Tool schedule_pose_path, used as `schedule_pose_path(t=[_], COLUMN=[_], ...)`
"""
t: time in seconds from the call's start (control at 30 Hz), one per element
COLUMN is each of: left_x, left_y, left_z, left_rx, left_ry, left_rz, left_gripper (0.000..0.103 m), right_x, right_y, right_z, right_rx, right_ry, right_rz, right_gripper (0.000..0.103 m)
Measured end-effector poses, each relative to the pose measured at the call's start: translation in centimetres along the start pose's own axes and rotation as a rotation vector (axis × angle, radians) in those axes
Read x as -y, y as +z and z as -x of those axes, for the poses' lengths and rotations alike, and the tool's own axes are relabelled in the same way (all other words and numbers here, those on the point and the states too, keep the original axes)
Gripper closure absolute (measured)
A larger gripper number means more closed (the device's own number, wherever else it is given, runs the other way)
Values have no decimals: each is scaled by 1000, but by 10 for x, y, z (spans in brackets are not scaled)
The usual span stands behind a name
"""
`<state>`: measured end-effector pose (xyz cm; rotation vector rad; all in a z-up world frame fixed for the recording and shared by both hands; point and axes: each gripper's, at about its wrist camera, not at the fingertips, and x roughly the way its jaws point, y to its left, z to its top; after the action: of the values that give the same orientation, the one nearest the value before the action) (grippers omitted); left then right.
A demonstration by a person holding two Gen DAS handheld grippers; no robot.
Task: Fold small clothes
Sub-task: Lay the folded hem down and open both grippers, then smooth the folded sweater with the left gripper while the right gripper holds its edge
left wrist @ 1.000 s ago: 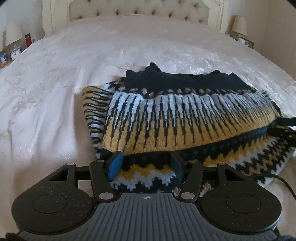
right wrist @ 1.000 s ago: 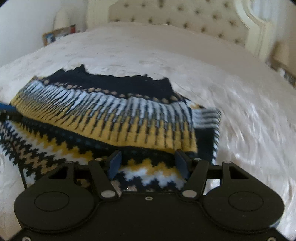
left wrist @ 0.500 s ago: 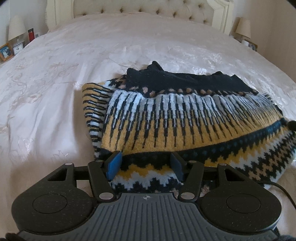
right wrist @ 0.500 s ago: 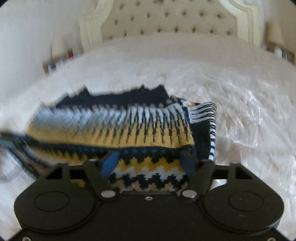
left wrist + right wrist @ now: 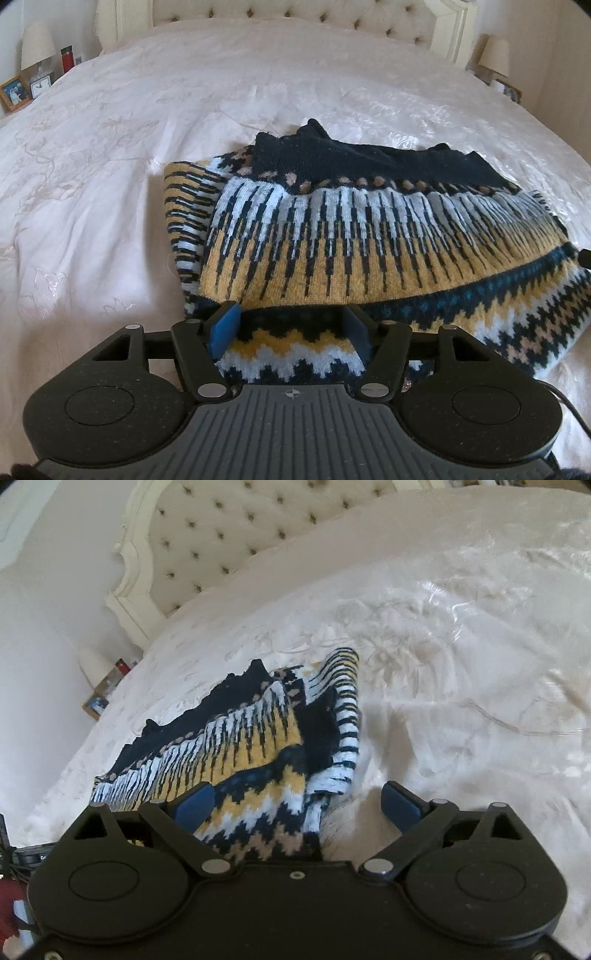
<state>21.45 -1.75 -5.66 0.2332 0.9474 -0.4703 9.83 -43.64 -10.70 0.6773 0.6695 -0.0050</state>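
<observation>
In the left wrist view, at the bottom middle of the frame, the left gripper (image 5: 290, 334) has its jaws about half apart and opening a little. The near hem of the patterned sweater (image 5: 369, 236) lies between the two blue pads. I cannot tell for sure if the pads press on the knit or only stand beside it; it looks more like a loose hold.

In the right wrist view, the right gripper (image 5: 297, 806) at the bottom middle has its jaws very wide and opening more. The left pad is on or just over the sweater (image 5: 236, 753), and the right pad stands over the bare bed cover (image 5: 461, 672), clear of the cloth. So this gripper holds nothing; the corner of the sweater only lies in the gap.

Further up, in the middle of both frames, the sweater rests folded on the white bed cover, with the dark collar part at the far edge and a striped sleeve sticking out at the side. The headboard (image 5: 236, 528) is at the top of the frames.

I think the main risk is the thick, springy knit. With both grippers letting go, the upper layer may slide back or open again. The striped sleeve may also stay outside the fold and make the bundle uneven. If a pad catches a loop of the knit when it pulls away, it may drag the whole fold on the smooth cover.
</observation>
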Motion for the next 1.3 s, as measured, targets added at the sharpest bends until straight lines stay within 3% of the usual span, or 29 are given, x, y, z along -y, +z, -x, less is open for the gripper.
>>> schedule_pose_path(t=[0.27,0.43,0.63,0.83,0.97,1.07,1.2,1.3], left_x=[5,8,37,83,95,100,107,108], left_y=[7,18,21,-1,-22,-24,-3,17], left_z=[0,15,53,89,97,96,79,58], left_rx=[-31,-60,-94,-150,-208,-149,-44,-13], left_ry=[18,-13,-147,-270,-324,-277,-143,-89], left_rz=[15,103,237,227,272,232,108,74], left_gripper=[41,41,41,40,40,40,40,40], right_x=[8,17,14,17,18,17,15,12], right_y=[7,7,9,14,17,18,17,15], right_z=[-26,-27,-27,-26,-26,-26,-27,-27], right_rx=[-3,15,-26,-54,-65,-71,-68,-68], right_ry=[153,211,182,192,204,202,190,183], right_rz=[-36,-68,-60,-89,-123,-118,-101,-83], right_gripper=[0,0,0,0,0,1,1,1])
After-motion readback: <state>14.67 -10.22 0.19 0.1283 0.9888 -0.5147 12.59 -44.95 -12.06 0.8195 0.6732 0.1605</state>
